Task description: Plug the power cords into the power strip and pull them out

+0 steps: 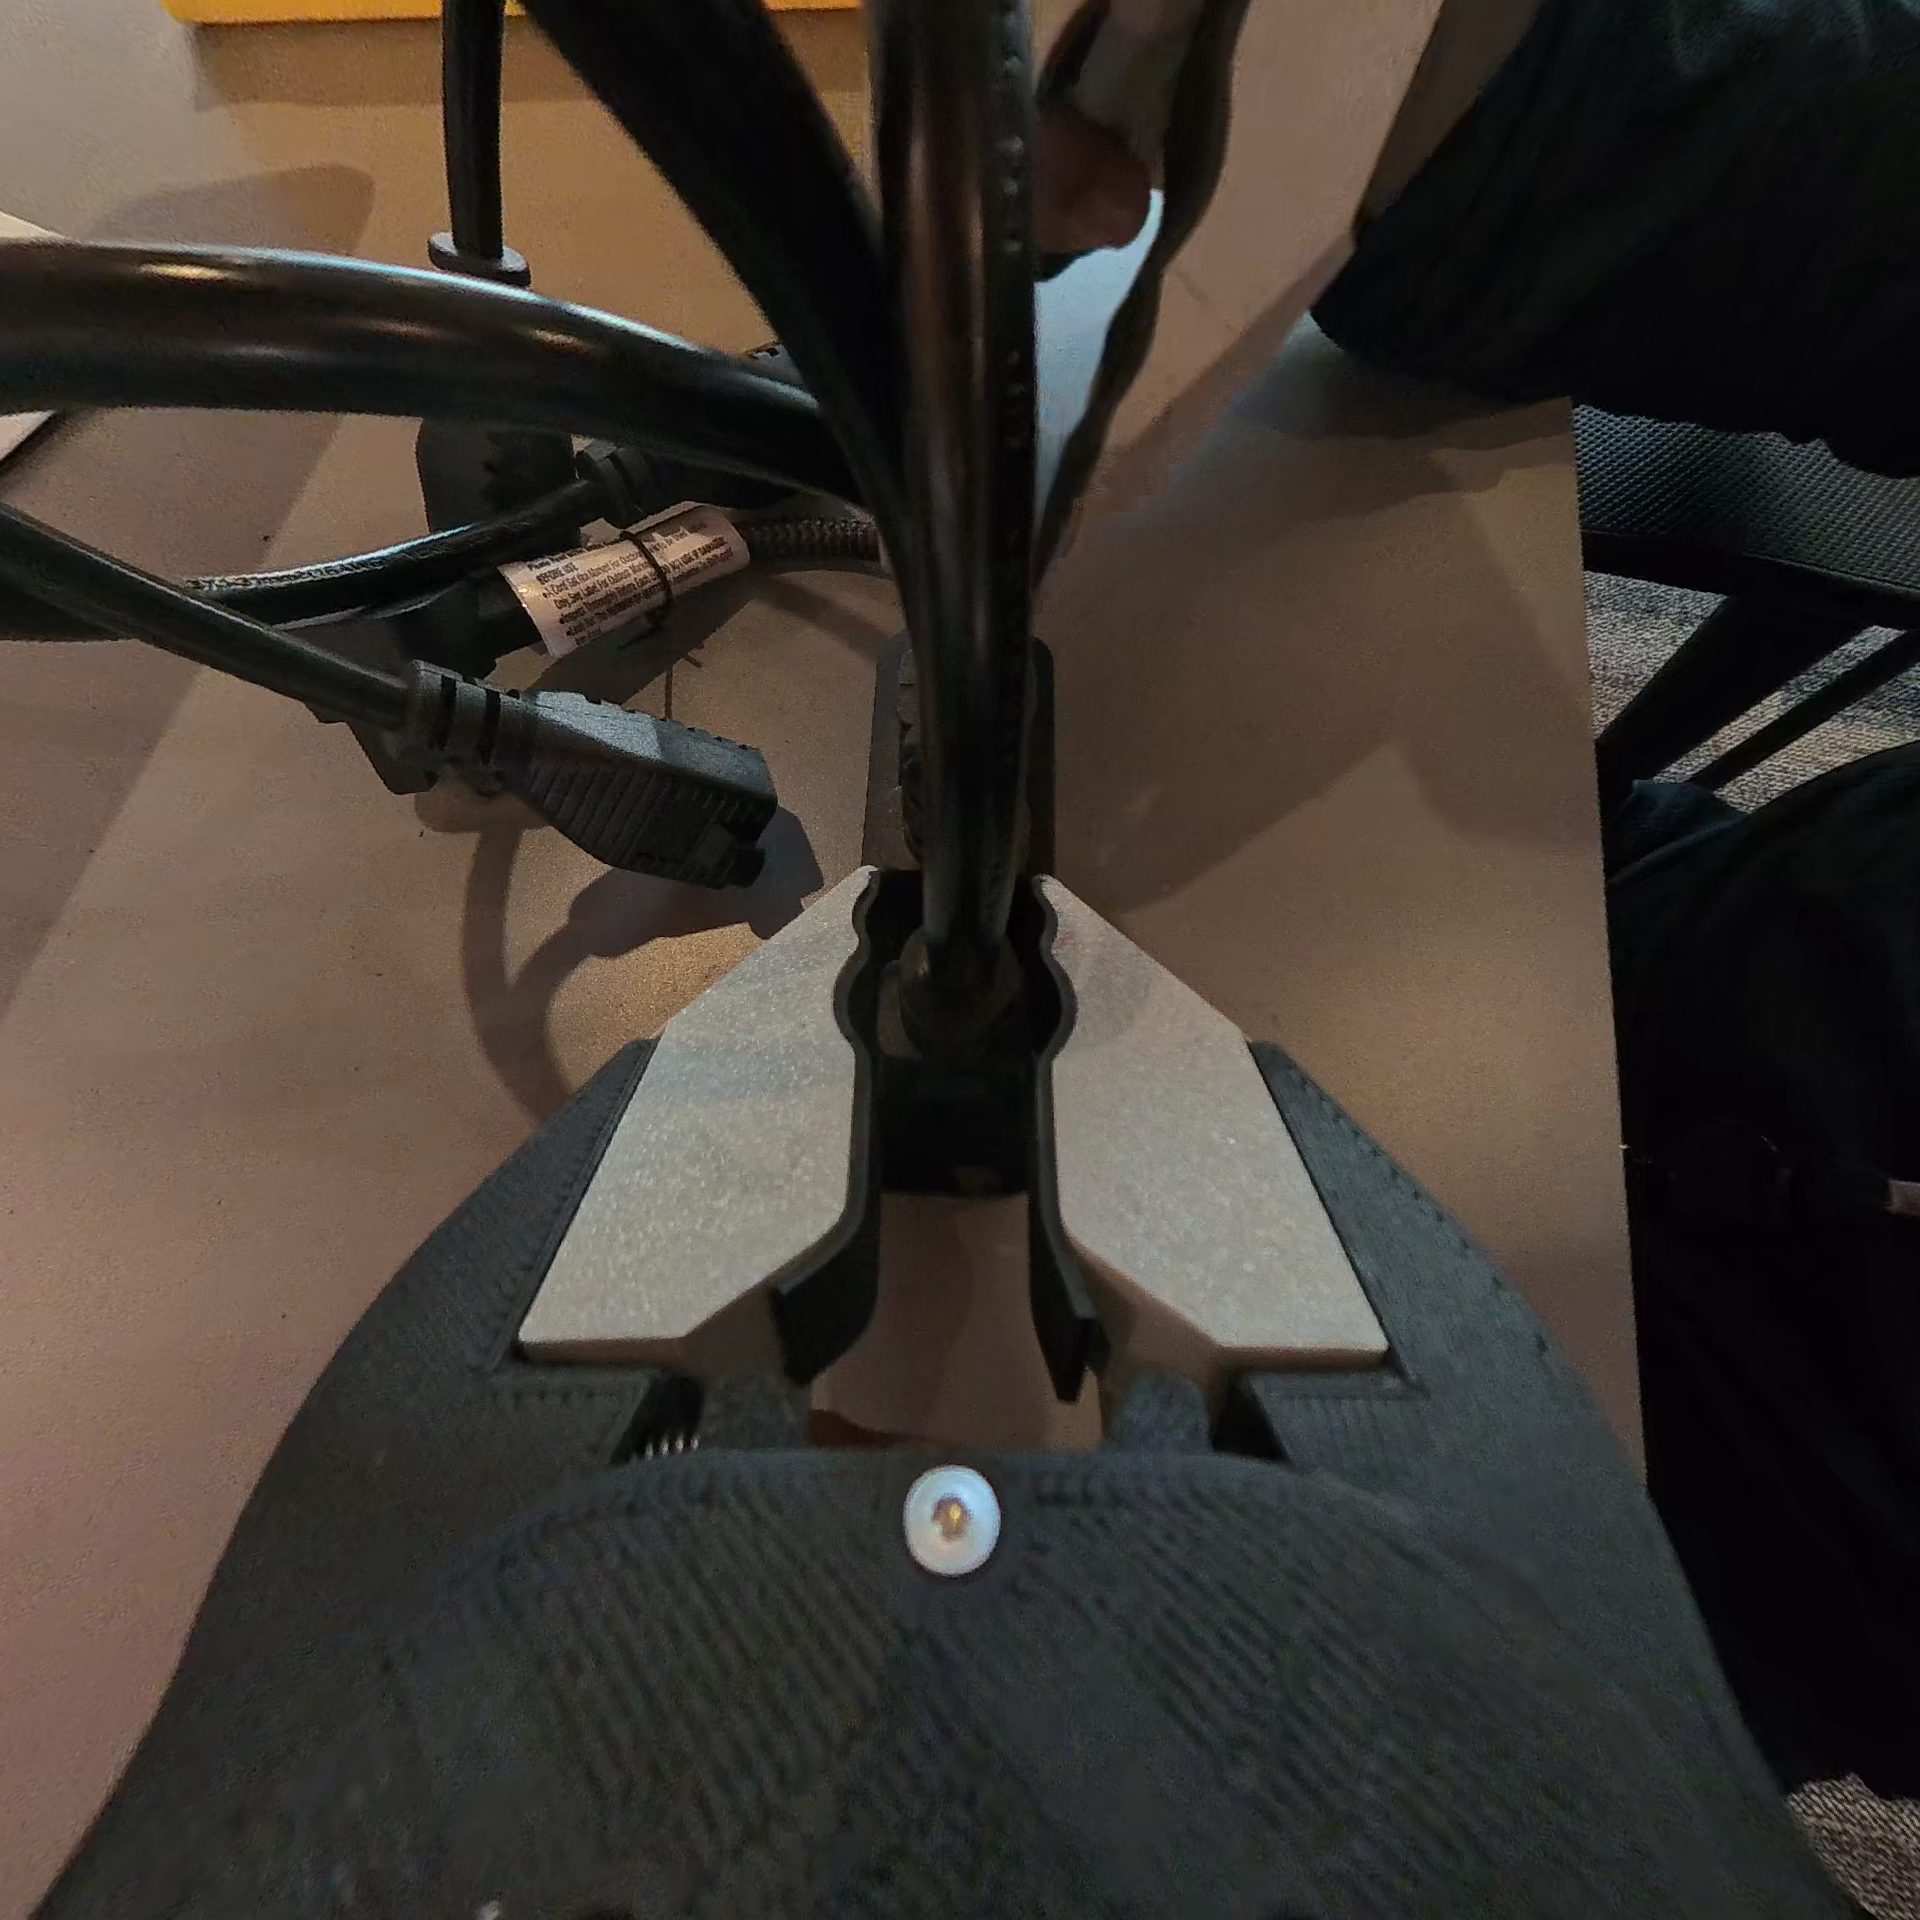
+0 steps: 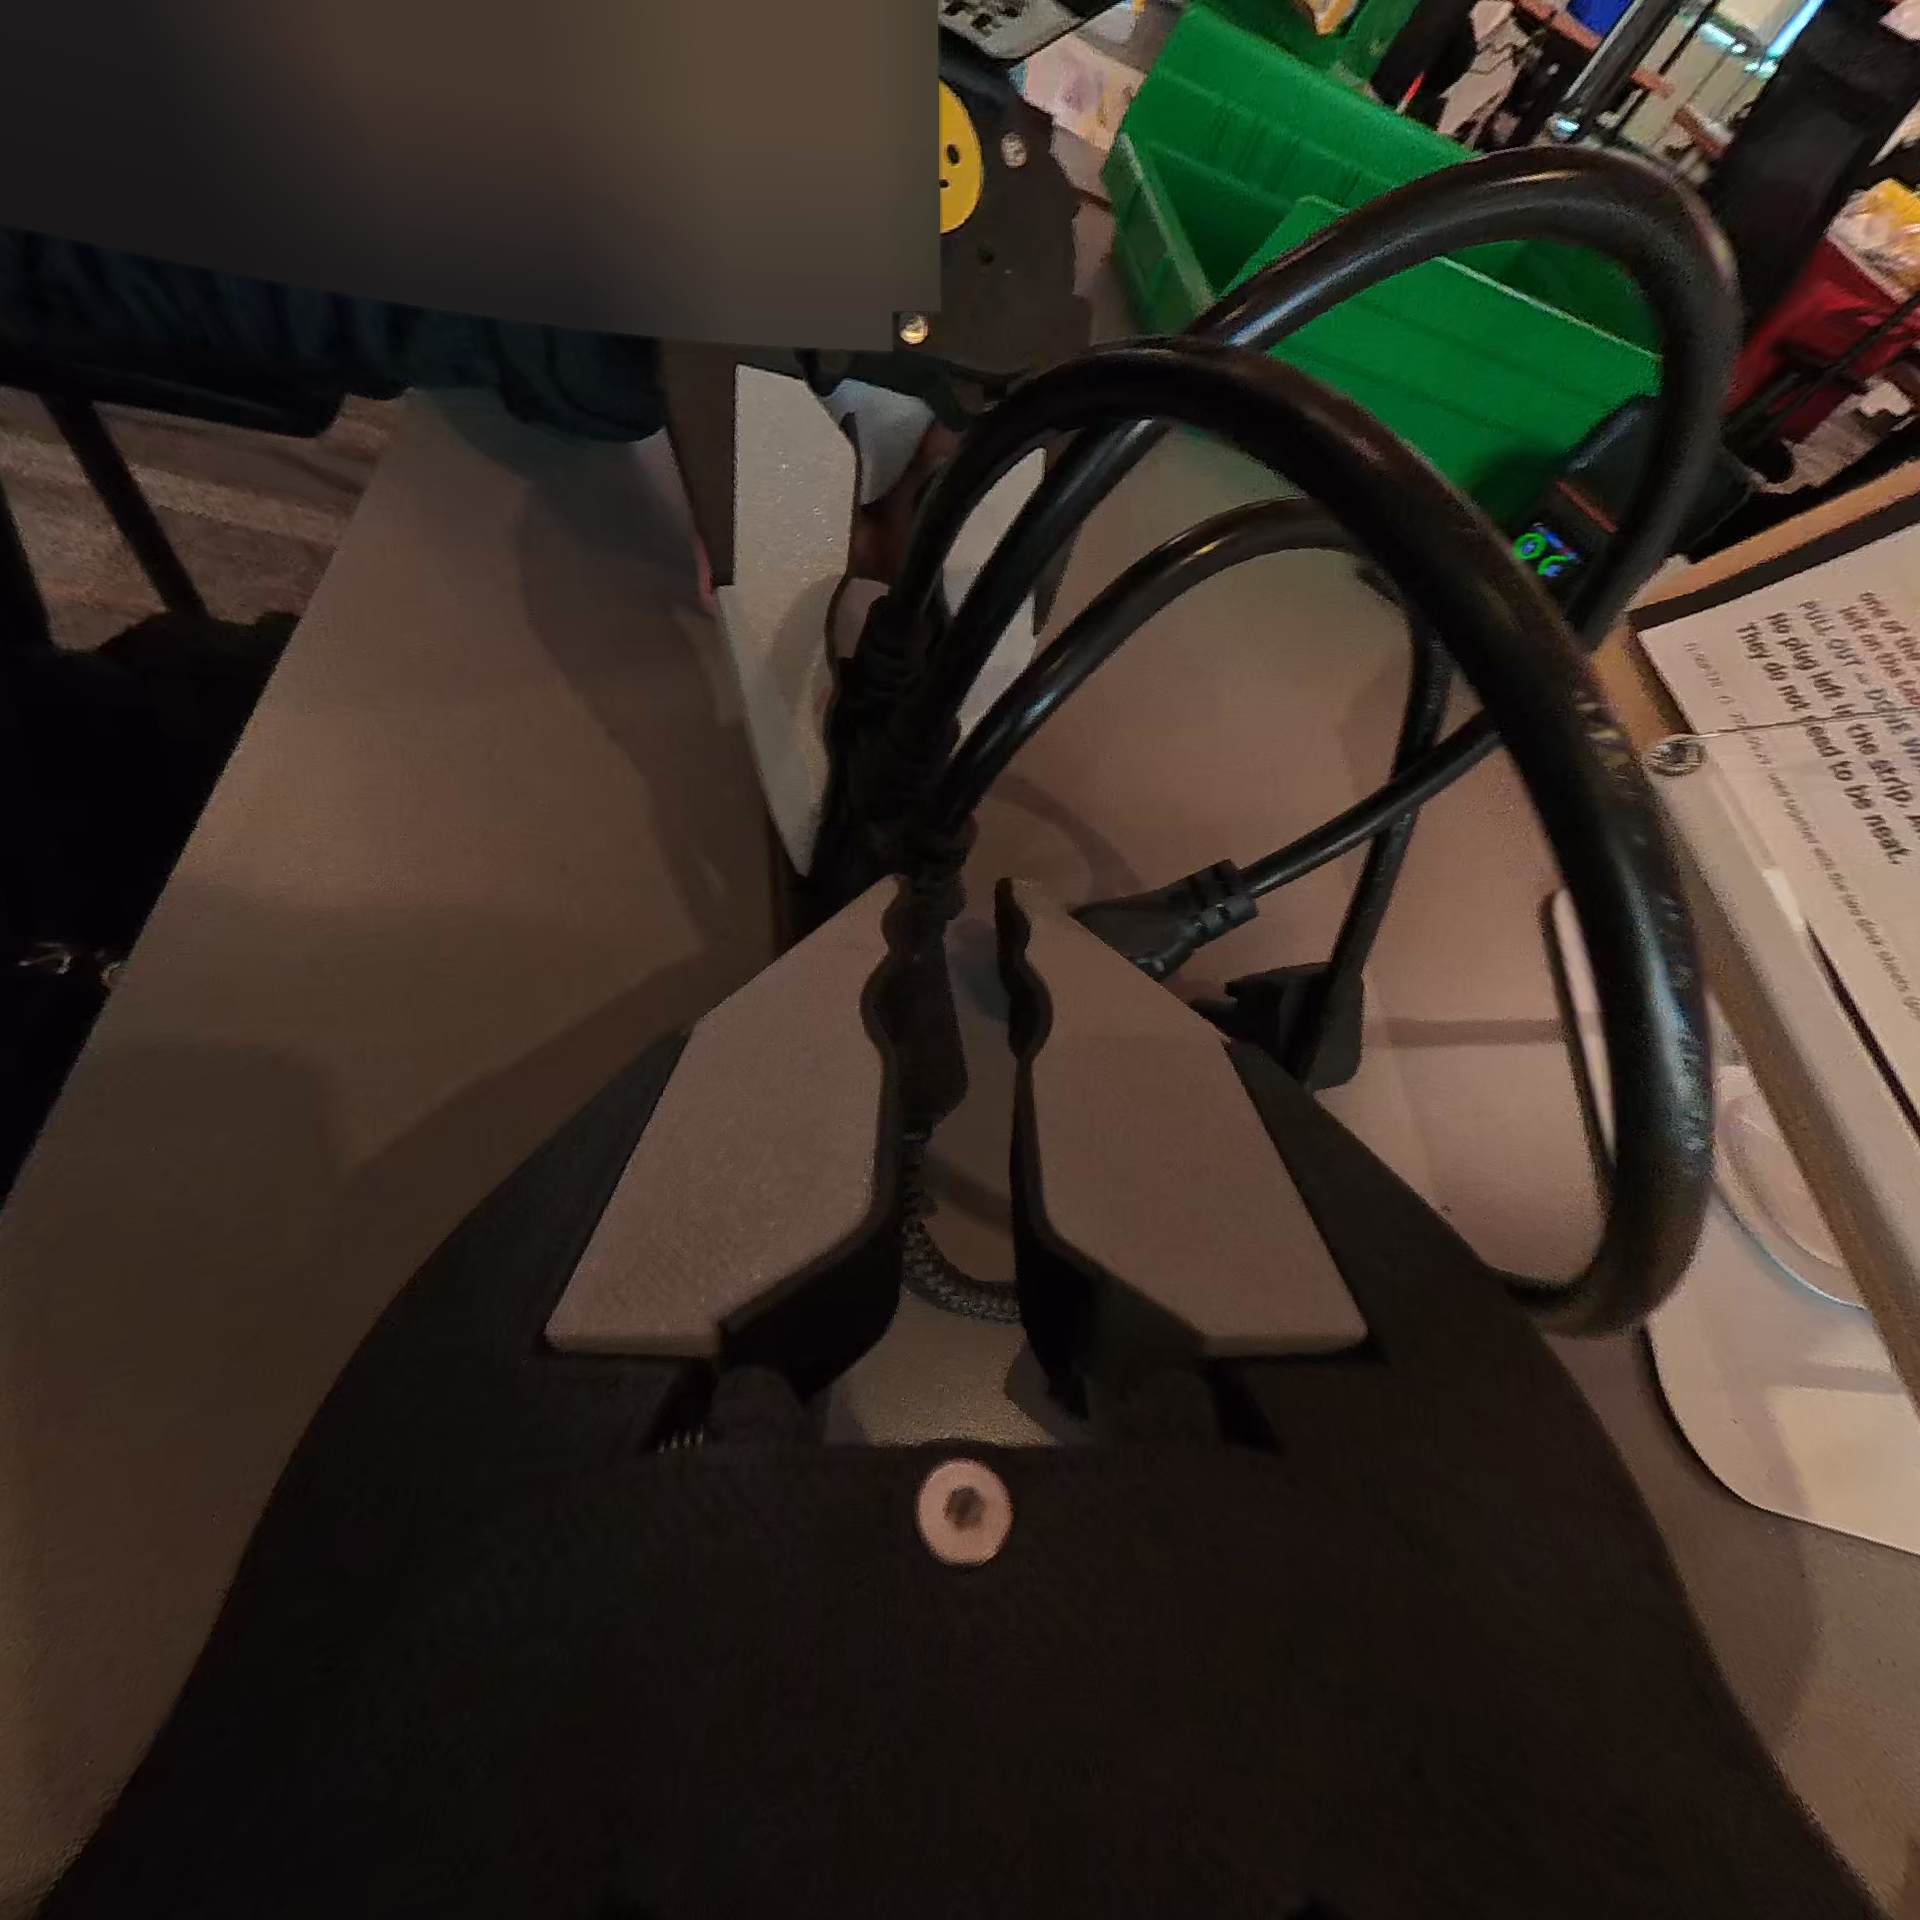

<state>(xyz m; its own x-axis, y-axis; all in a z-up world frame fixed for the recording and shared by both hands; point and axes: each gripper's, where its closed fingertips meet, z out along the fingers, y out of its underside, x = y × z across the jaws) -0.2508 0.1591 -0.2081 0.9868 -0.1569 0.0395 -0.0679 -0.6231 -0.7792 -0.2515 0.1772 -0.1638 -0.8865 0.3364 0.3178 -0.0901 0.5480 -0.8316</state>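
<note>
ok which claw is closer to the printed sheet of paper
Right. The right claw has the printed sheet close by on its right; the left claw is farther off, across the black cords.

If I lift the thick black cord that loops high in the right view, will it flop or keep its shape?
Thick cord likely stays springy: its arch stands unsupported. It looks glossy, so it may slip.

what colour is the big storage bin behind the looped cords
Bright green: the storage bin shows best in the right wrist view, behind the black looped cords.
</note>
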